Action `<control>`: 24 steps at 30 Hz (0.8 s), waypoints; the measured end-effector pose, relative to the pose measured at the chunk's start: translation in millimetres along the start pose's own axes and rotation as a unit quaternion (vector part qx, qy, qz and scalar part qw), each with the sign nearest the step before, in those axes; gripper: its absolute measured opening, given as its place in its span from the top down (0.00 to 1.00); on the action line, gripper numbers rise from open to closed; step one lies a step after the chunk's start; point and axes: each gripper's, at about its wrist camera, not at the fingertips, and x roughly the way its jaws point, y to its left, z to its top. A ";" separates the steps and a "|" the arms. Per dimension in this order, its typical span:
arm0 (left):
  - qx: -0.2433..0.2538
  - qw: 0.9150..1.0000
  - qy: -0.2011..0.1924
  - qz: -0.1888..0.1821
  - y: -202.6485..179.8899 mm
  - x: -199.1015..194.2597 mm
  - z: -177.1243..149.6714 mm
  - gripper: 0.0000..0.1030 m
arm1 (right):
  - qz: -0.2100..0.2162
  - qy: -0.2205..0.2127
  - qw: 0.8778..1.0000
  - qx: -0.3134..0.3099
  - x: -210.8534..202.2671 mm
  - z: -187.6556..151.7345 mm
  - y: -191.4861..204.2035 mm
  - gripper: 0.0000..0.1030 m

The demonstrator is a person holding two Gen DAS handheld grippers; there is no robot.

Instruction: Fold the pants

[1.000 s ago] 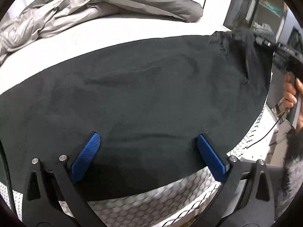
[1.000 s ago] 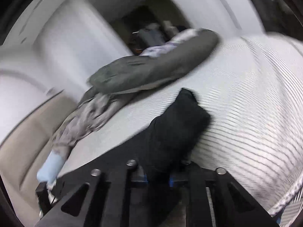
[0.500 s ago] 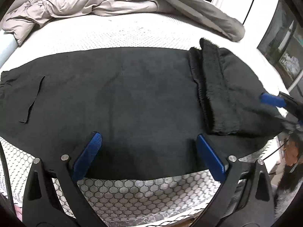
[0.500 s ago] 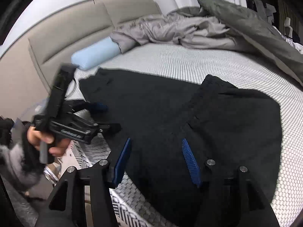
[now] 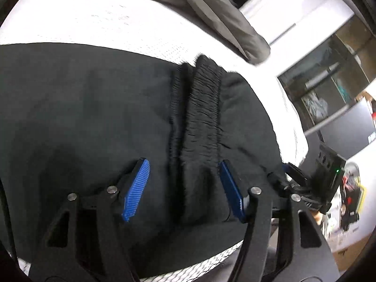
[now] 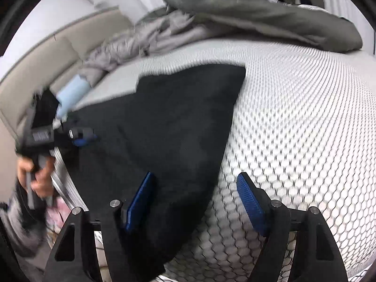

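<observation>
Between the left jaws: black pants [image 5: 94,122], folded once, lie flat on the bed; the gathered waistband [image 5: 204,108] runs straight ahead from the gap between the blue pads.
Pants, right view: the same dark cloth [image 6: 169,127] lies mostly to the left of the jaws, and its folded edge passes between them toward the camera.
Left gripper [image 5: 183,185]: jaws partway apart and closing, the waistband end lying between them; the pads stand clear of the cloth on both sides.
Right gripper [image 6: 197,202]: jaws wide and opening; the left pad lies over the cloth, the right pad over bare mattress, and nothing is pinched.
Mattress [image 6: 293,129]: white honeycomb cover, filling the space ahead of and to the right of the right jaws.
Bedding [image 6: 258,11]: grey duvet and crumpled sheets heaped well beyond the jaws, at the far side of the bed.
Pillow [image 6: 70,94]: pale blue, far left of the right jaws, near the beige headboard [image 6: 47,54].
Hand [image 6: 37,176]: grips the left tool's handle at the far left edge of the right view, blurred, so its exact grip is probably not readable.
</observation>
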 end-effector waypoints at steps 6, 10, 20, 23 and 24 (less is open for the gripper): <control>0.000 1.000 0.023 -0.012 -7.9 32.0 18.8 0.40 | -0.026 0.007 0.997 -0.066 1.7 -6.5 6.5 0.27; -0.035 0.999 0.019 -0.025 -9.1 48.7 33.0 0.57 | -0.022 0.003 0.998 -0.060 -1.0 -4.5 6.3 0.27; -0.053 0.990 -0.123 0.048 16.0 -50.6 17.4 0.94 | -0.009 -0.028 0.999 0.043 4.6 18.2 -5.1 0.26; -0.050 0.984 -0.135 0.100 37.8 -75.2 1.0 0.93 | -0.007 -0.024 0.999 0.044 14.4 22.2 1.0 0.26; -0.052 0.984 -0.120 0.119 42.7 -68.5 -2.0 0.90 | 0.000 -0.023 0.999 0.042 18.0 24.0 4.5 0.26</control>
